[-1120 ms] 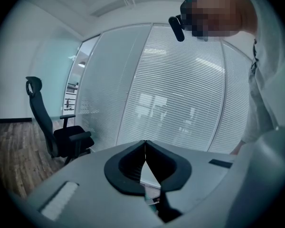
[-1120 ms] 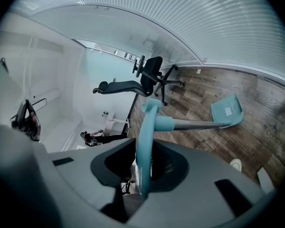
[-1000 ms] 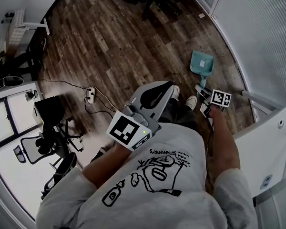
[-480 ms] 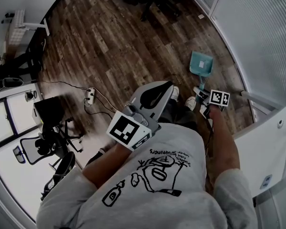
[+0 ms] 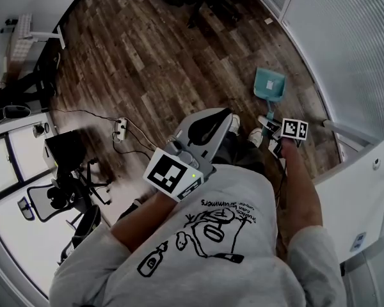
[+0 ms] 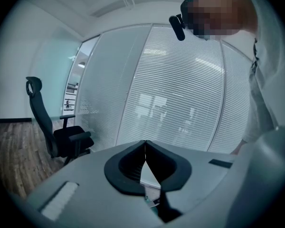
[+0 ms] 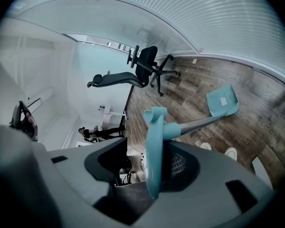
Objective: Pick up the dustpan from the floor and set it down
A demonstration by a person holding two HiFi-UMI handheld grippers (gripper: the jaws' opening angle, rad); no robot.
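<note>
Right gripper (image 7: 148,161): jaws opening, with the dustpan (image 5: 271,85) handle top between them; one pad already stands clear of it.
Left gripper (image 6: 145,148): jaws together, empty, raised above the shoes (image 5: 256,135).
Dustpan: pan on the floor just beyond the shoes.
Long axis: the handle slants from the pan up to the right gripper.
Nearer hand: right.

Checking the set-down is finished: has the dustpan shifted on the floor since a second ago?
No. The dustpan keeps its place beside the glass wall, against the same boards; the right gripper is opening its jaws around the handle.
</note>
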